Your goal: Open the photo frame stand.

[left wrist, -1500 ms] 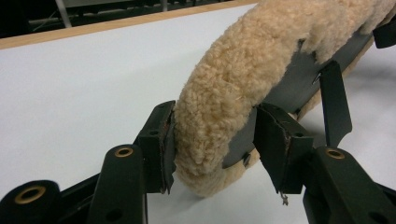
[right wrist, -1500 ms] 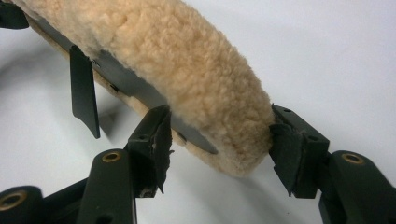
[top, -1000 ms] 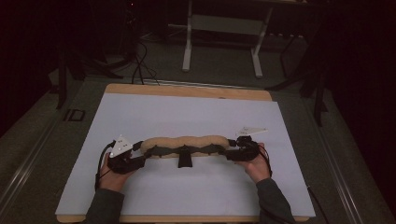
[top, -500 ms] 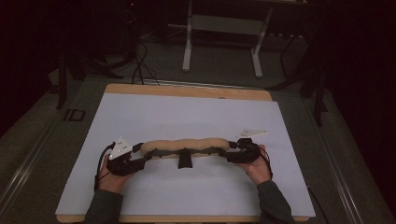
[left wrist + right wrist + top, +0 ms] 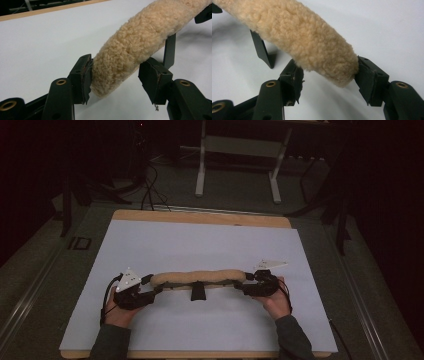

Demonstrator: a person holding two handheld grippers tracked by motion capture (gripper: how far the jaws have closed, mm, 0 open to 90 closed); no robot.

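Note:
A long tan fleece roll (image 5: 200, 276) stretches left to right over the white sheet, with a short black strap (image 5: 198, 291) hanging from its middle. My left gripper (image 5: 152, 287) is at its left end. In the left gripper view that end (image 5: 130, 47) lies between the jaws: one pad (image 5: 85, 72) touches the fleece, while the other pad (image 5: 152, 77) stands off with a gap. My right gripper (image 5: 245, 282) holds the right end. In the right gripper view both pads (image 5: 368, 77) press on the fleece roll (image 5: 299, 35), which hangs above the sheet.
The white sheet (image 5: 200, 245) covers a wooden tabletop (image 5: 200, 217). Beyond the far edge stand a white-legged frame (image 5: 237, 150) and floor cables (image 5: 150, 185). Dark floor runs along both sides of the table.

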